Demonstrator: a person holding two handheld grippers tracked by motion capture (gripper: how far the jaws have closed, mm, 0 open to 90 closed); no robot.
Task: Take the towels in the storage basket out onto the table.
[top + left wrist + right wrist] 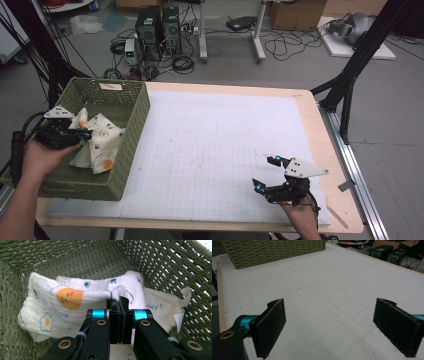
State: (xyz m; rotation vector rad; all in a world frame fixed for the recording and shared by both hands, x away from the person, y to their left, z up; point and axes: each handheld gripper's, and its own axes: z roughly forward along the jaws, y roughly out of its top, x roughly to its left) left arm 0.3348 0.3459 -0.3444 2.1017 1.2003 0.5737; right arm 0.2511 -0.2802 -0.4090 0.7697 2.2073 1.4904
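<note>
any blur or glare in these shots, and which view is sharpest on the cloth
Left gripper view: sharpest, the cloth print and basket weave are crisp, slight blow-out at the top right corner. High view: soft and low in detail, even light, the white table mat is bright. Right gripper view: the right tongs pads are slightly soft, background hazy.

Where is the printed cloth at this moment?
The printed cloth lies inside the green basket at the table's left, pinched by the left gripper.

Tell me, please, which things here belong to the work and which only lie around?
In the work:
- printed cloth, pinched by the left hand-held gripper
- green woven basket holding it

Lying about:
- computer towers on the floor
- cardboard box
- loose cables
</note>
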